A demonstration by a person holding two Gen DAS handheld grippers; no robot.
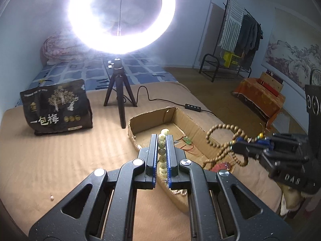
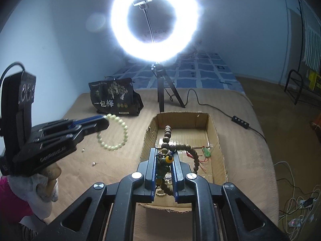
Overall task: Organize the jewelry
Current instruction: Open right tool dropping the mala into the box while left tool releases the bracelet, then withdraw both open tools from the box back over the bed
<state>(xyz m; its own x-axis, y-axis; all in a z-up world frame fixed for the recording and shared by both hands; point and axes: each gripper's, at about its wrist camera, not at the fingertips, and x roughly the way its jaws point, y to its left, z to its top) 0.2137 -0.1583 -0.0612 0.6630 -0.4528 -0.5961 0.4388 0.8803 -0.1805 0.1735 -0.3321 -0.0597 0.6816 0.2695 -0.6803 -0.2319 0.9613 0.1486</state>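
Two claws, each clamped on one bracelet: the left claw (image 1: 161, 138) holds a pale bead bracelet (image 2: 114, 132), the right claw (image 2: 165, 152) a brown wooden strand (image 1: 222, 140), both above one cardboard box (image 2: 218, 140) on the bed (image 1: 60, 150).

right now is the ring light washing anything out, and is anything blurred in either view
Left wrist view: the ring light blooms into white glare and haze over the bedding behind it; the right gripper and its brown bead string are a little soft. Right wrist view: the same glare, with a faint flare spot to its left; the left gripper is smeared, and straight edges bow toward the dark corners.
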